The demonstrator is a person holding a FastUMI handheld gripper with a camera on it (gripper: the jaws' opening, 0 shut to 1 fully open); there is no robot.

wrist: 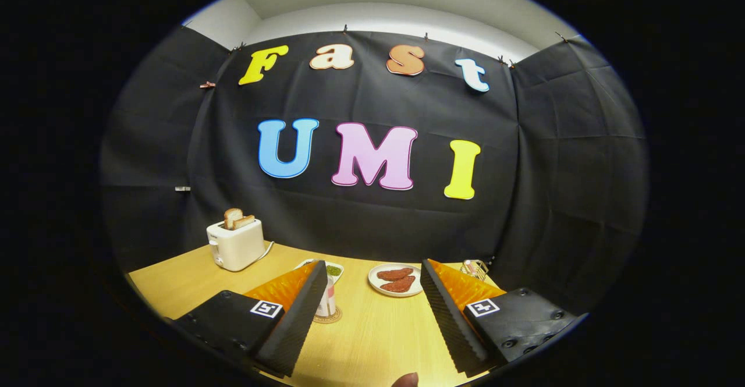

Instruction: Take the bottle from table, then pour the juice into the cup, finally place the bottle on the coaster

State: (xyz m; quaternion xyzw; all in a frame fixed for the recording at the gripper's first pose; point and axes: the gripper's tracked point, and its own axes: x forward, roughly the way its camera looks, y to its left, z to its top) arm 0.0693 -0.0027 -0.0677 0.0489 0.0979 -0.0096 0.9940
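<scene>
Holding the gripper wide open and empty, I see the bottle already standing on the coaster, half hidden behind my left finger. I judge it best to back straight off without nudging it.

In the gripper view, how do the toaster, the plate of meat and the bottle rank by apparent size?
Largest to smallest:
1. toaster
2. plate of meat
3. bottle, partly hidden behind a finger of the open hand-held gripper, so its rank is unsure.
</scene>
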